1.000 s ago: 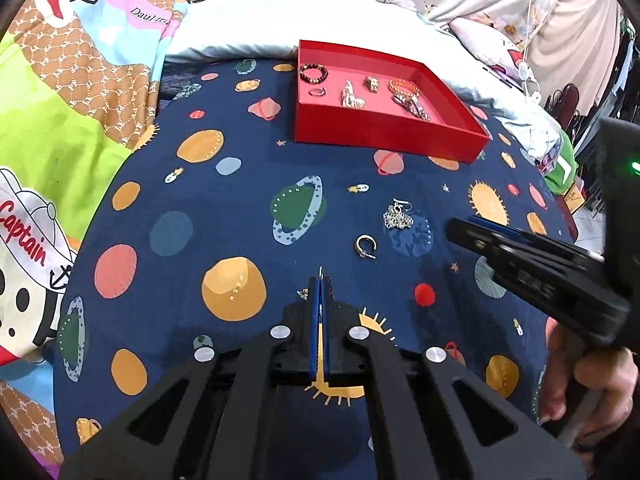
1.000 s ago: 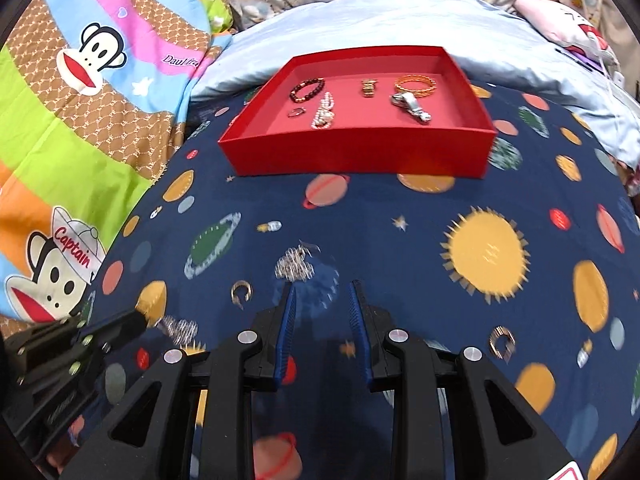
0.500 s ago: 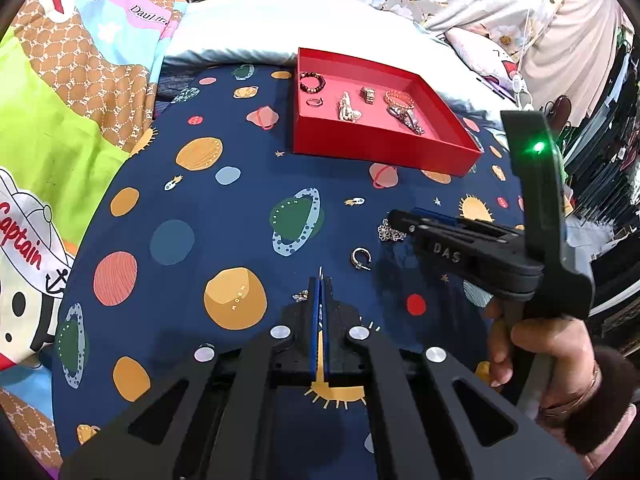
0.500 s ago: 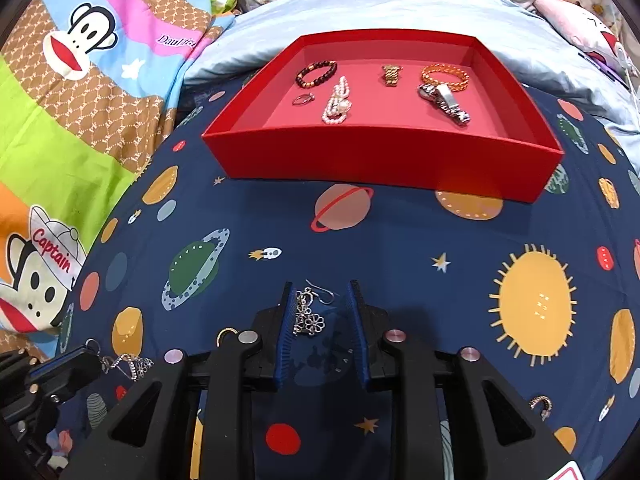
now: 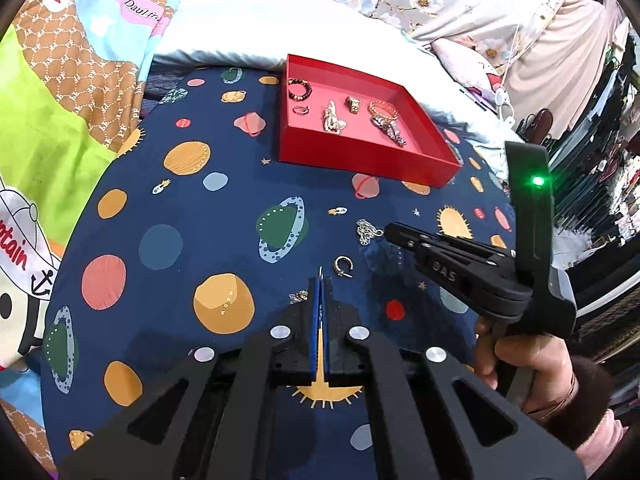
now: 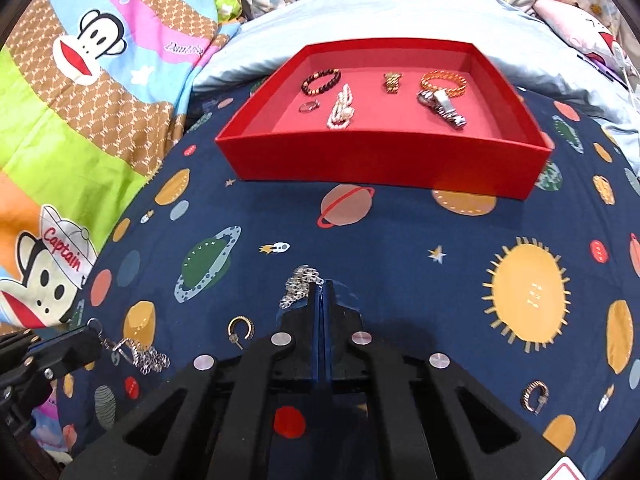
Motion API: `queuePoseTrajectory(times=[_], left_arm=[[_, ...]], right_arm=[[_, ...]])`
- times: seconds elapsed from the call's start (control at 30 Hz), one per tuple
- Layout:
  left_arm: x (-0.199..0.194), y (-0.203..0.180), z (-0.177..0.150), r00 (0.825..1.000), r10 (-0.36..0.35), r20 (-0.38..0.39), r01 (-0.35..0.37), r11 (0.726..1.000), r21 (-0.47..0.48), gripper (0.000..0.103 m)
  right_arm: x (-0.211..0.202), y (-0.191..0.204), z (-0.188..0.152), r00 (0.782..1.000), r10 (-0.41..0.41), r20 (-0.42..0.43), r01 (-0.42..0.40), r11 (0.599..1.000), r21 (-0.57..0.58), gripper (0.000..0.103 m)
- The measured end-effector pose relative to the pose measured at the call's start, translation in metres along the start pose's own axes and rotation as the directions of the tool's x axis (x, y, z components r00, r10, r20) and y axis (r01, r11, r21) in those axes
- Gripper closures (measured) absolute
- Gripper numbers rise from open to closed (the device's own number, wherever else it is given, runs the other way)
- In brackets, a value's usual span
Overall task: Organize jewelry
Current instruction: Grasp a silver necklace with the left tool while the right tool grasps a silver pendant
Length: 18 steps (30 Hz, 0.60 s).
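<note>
While both tools sat low over the planet-print blanket (image 6: 400, 232), each had its jaws pressed together on a silver dangly earring: right gripper (image 6: 322, 285) pinched the earring (image 6: 298, 285) at its tip, cluster spilling out to the left of the fingers; left gripper (image 5: 320, 282) held the matching earring (image 6: 136, 354), hook pinched, chain trailing on the fabric as seen from the right camera. Red tray (image 6: 384, 168) lay straight ahead of the right gripper, long side facing it, near wall in the way, so my guess was lift first, then forward over the wall. Right was the nearer tool. Tray already held bracelets, pearls, ring, watch. Gold hoop (image 6: 241, 329) sat loose between the grippers, another hoop (image 6: 534, 396) off right.
</note>
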State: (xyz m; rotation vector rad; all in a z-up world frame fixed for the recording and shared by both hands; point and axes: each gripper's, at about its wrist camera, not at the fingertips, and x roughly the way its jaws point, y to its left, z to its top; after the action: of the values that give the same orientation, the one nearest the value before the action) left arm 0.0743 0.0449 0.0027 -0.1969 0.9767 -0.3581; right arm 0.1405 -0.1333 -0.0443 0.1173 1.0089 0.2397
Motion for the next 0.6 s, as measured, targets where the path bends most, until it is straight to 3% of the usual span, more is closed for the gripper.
queuePoseTrajectory(times=[0.33, 0.6], left_arm=[[-0.007, 0.0, 0.005, 0.998, -0.059, 0.006, 0.059, 0.998, -0.012, 0.103], [-0.015, -0.009, 0.012, 0.998, -0.065, 0.025, 0.065, 0.998, 0.005, 0.103]], right_arm=[[-0.055, -0.012, -0.013, 0.997, 0.018, 0.073, -0.02, 0.999, 0.034, 0.102], [-0.095, -0.02, -0.028, 0.993, 0.005, 0.116, -0.009, 0.999, 0.041, 0.102]])
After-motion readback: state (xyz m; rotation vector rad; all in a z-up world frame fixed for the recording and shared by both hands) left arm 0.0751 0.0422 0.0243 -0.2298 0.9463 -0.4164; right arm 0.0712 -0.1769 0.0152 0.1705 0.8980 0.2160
